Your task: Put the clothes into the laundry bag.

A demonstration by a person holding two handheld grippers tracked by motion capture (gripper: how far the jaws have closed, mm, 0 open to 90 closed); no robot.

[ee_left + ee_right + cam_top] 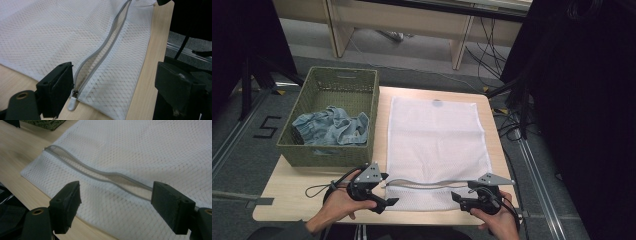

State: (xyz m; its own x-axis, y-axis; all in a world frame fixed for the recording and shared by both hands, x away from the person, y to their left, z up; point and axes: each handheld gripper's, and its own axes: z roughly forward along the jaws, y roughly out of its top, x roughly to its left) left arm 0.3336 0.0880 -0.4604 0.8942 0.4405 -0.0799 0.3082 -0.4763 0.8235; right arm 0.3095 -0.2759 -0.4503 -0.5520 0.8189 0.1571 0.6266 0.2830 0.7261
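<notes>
Mesh laundry bag [437,142] is lying flat on the wooden table [287,185], just right of the woven basket [324,150] holding the denim garment [332,127]. Its grey zipper [427,183] is running crosswise along the near end of the bag, parallel to the table's front edge, and it is gaping open in a shallow wave along most of its length.

The left gripper [382,192] is sitting at the zipper's left end, its jaws spread wide and holding nothing; in the left gripper view the white zipper pull [71,103] is lying just beside the inner face of one jaw, with the zipper stretching away from it. The right gripper [460,196] is hovering at the opposite end, jaws likewise wide apart and empty, straddling the zipper line in the right gripper view.

Since the opening's long axis is spanning from one gripper to the other, each looks placed to take a lip of the bag. The left one is nearer the basket, so it seems the likelier to fetch the garment.
</notes>
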